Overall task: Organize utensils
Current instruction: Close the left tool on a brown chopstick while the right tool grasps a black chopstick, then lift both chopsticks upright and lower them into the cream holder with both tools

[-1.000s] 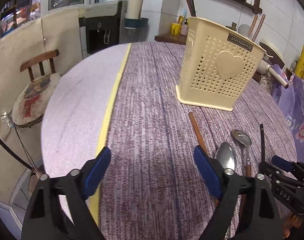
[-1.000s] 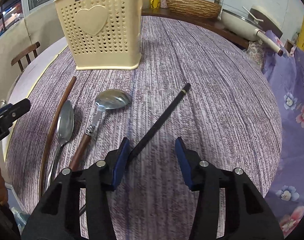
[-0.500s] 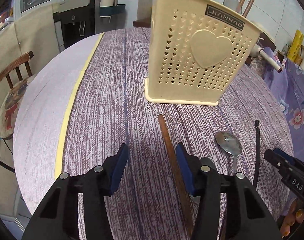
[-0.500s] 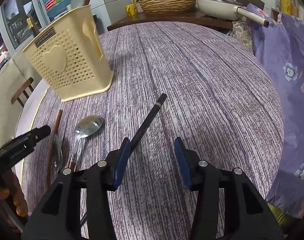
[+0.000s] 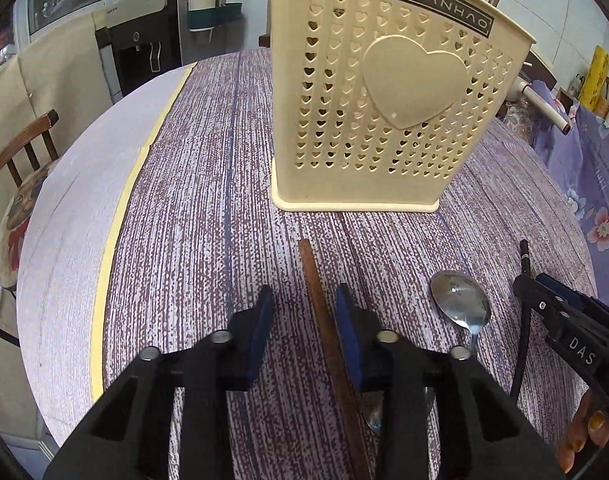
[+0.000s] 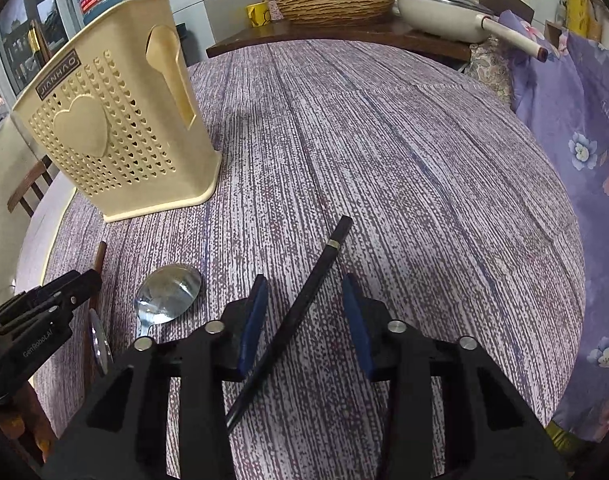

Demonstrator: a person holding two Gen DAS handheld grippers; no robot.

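A cream perforated utensil holder [image 5: 384, 120] [image 6: 116, 140] stands upright on the purple striped table [image 5: 208, 208]. In front of it lie a brown chopstick [image 5: 310, 276], a black chopstick [image 6: 324, 264], a steel spoon [image 5: 458, 304] [image 6: 168, 294] and a second spoon [image 6: 98, 344], which is partly hidden. My left gripper [image 5: 304, 320] straddles the brown chopstick. Its jaws are closing; the stick lies near the right pad and the left pad is clear of it. My right gripper [image 6: 304, 312] straddles the black chopstick, jaws closing, pads apart from it.
A wooden chair [image 5: 24, 140] stands beyond the table's left edge, which is marked by a yellow strip [image 5: 116, 220]. Purple floral cloth [image 6: 584, 140] hangs at the right. A woven basket [image 6: 336, 0] and a pan [image 6: 436, 12] sit on the counter behind.
My left gripper moved right, over the brown chopstick, and its jaws narrowed a lot. My right gripper shifted so that the black chopstick lies between its jaws, which narrowed a little.
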